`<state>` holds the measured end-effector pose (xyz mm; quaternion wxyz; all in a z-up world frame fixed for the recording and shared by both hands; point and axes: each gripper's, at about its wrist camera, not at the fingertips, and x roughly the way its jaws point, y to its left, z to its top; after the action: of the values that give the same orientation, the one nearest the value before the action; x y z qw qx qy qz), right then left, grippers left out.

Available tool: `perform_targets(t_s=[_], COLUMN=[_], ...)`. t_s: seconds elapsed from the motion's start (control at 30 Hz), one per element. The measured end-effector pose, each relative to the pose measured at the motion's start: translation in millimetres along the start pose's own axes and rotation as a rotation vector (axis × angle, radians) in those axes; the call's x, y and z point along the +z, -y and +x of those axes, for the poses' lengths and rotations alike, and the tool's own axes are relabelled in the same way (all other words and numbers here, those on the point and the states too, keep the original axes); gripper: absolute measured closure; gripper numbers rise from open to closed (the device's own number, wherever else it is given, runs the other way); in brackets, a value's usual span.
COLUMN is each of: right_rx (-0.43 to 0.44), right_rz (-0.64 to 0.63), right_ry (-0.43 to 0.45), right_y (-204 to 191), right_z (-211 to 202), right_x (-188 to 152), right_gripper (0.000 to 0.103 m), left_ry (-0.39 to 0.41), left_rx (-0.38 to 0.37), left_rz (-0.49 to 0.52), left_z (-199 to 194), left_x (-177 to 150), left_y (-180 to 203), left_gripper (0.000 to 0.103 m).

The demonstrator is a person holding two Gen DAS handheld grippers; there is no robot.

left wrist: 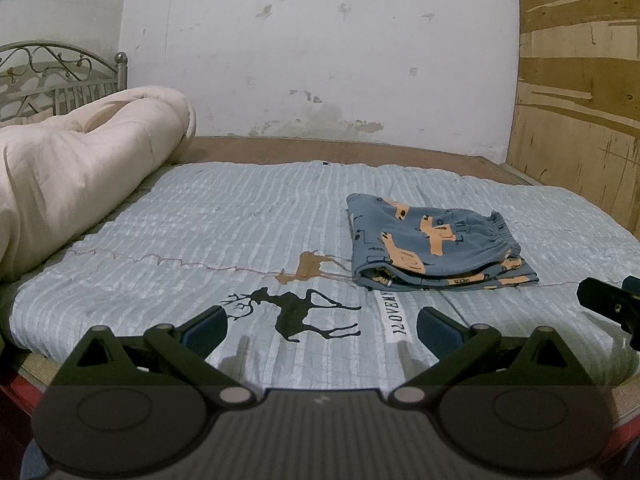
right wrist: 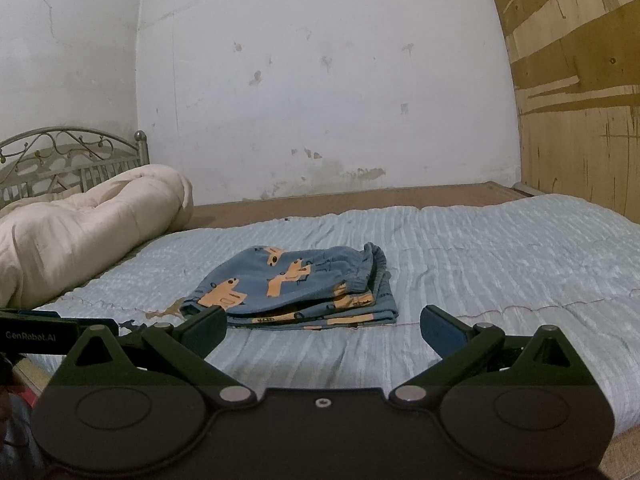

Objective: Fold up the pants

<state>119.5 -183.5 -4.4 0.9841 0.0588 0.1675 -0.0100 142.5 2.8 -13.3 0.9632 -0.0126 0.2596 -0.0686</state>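
Folded pants (right wrist: pixel 296 286) lying in a soft, light stack on the bed (right wrist: pixel 500 248), likely limp and prone to slipping open, best pinched at the thick elastic waistband; left gripper (left wrist: pixel 322 326) and right gripper (right wrist: pixel 323 326) both spread wide, empty.

wall (right wrist: pixel 320 80): white, stained | bed frame (left wrist: pixel 60 76): metal scrollwork | wood panel (right wrist: pixel 580 100): right side | quilt (left wrist: pixel 200 232): pale blue
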Motion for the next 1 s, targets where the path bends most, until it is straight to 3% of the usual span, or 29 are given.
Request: perform_targets(t_s=[1.0], right_rx=[0.000], right_rz=[0.001], right_ry=[-0.003], right_y=[0.1], right_z=[-0.2], right_x=[-0.6], right_gripper=[0.001], left_ry=[-0.003], left_rx=[0.002], left_rz=[-0.002], left_z=[-0.4], left_x=[-1.5], left_y=[-0.5], left_gripper=[0.001])
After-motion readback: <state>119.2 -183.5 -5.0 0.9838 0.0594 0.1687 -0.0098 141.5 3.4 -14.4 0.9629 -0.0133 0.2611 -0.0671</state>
